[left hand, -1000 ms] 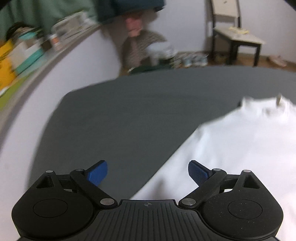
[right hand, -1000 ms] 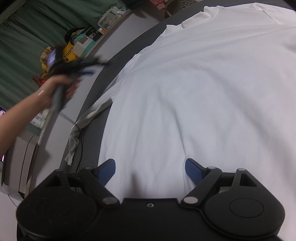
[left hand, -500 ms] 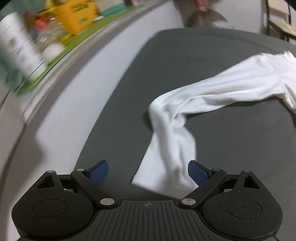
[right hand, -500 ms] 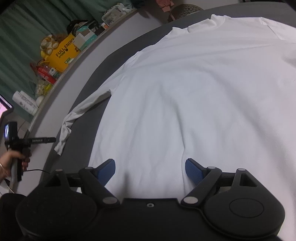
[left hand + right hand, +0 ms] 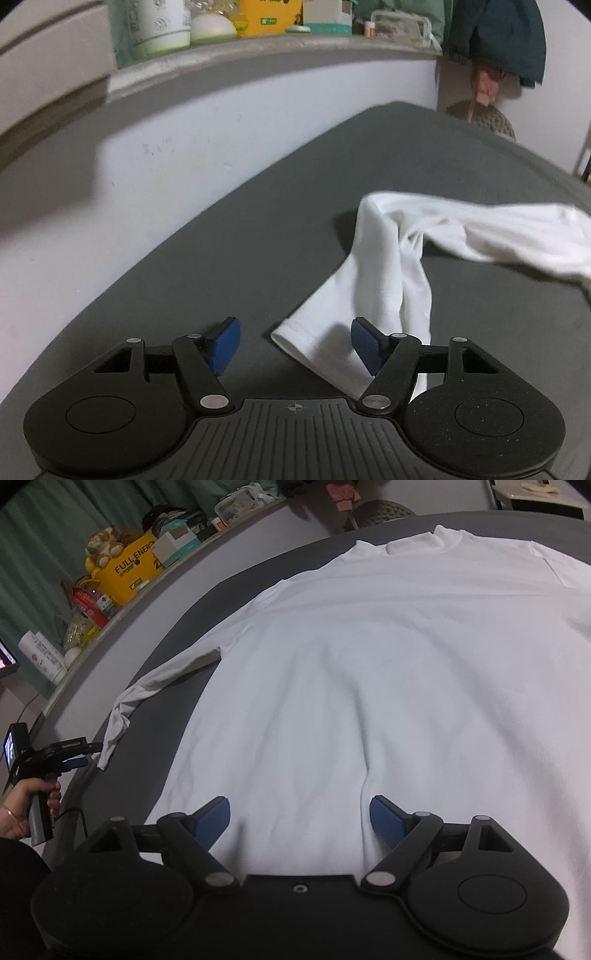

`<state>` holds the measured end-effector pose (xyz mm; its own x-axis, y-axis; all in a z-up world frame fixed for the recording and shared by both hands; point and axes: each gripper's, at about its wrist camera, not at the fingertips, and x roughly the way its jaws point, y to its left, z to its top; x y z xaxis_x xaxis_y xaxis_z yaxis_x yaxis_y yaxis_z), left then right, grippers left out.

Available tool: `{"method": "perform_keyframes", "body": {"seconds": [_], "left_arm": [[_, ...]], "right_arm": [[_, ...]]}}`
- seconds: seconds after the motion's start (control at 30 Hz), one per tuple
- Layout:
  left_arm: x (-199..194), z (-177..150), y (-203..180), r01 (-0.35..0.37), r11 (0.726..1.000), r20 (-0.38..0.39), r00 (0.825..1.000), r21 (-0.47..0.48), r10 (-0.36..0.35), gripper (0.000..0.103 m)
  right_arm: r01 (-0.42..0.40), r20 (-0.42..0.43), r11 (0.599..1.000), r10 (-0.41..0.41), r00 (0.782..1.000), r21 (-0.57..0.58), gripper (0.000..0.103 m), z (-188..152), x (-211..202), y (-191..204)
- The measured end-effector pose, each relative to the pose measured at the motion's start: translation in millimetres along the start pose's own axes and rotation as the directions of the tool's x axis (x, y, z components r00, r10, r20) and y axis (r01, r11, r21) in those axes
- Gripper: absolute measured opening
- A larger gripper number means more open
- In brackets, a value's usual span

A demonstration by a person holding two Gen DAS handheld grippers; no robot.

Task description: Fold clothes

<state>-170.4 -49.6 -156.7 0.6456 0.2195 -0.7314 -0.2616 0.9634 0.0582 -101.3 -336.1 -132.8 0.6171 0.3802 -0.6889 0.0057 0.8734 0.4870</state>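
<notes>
The left gripper point(image 5: 295, 345) is held low over a dark grey table point(image 5: 229, 258). Its blue fingers point(image 5: 223, 345) are spread wide, and nothing is held between them. The cuff of a white sleeve point(image 5: 373, 295) is seen lying just in front of the right-hand finger. From there the sleeve is bent and stretched away to the right across the table. A pale wall point(image 5: 155, 177) is seen beyond the table edge, and a shelf point(image 5: 258, 44) with tubs and boxes is seen above it.

The right gripper point(image 5: 301, 821) is held over the bottom part of a white shirt point(image 5: 388, 672). Its fingers point(image 5: 384, 821) are spread wide too, and nothing is gripped. The shirt is laid out flat on the table, with the collar point(image 5: 439, 539) at the far end. The long sleeve is seen trailing off to the left, where the other gripper is held in a hand point(image 5: 27, 801). A yellow box point(image 5: 127, 572) is seen far off on the shelf.
</notes>
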Motion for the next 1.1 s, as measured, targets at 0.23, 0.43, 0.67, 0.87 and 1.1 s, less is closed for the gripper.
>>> {"method": "perform_keyframes", "body": {"seconds": [0.23,0.43,0.67,0.87,1.1], "left_arm": [[-4,8,-20,-0.106,0.986,0.091,0.991,0.128,0.095,0.005],[1,34,-16,-0.365,0.878,0.181,0.929,0.310,0.322,0.005],[34,45,-38,-0.474,0.733,0.247,0.880,0.488,0.405,0.005],[60,47,-44,-0.472,0.717,0.160,0.873,0.513,0.461,0.006],[34,44,-35,-0.429,0.799,0.159,0.902,0.421,0.401,0.039]], "right_arm": [[0.000,0.001,1.000,0.001,1.000,-0.010,0.083,0,0,0],[-0.002,0.002,1.000,0.002,1.000,-0.012,0.083,0,1,1],[-0.005,0.000,1.000,0.005,1.000,-0.017,0.084,1,1,0],[-0.002,0.000,1.000,0.002,1.000,-0.031,0.084,0,1,1],[0.008,-0.002,0.998,-0.008,1.000,-0.060,0.087,-1,3,5]]}}
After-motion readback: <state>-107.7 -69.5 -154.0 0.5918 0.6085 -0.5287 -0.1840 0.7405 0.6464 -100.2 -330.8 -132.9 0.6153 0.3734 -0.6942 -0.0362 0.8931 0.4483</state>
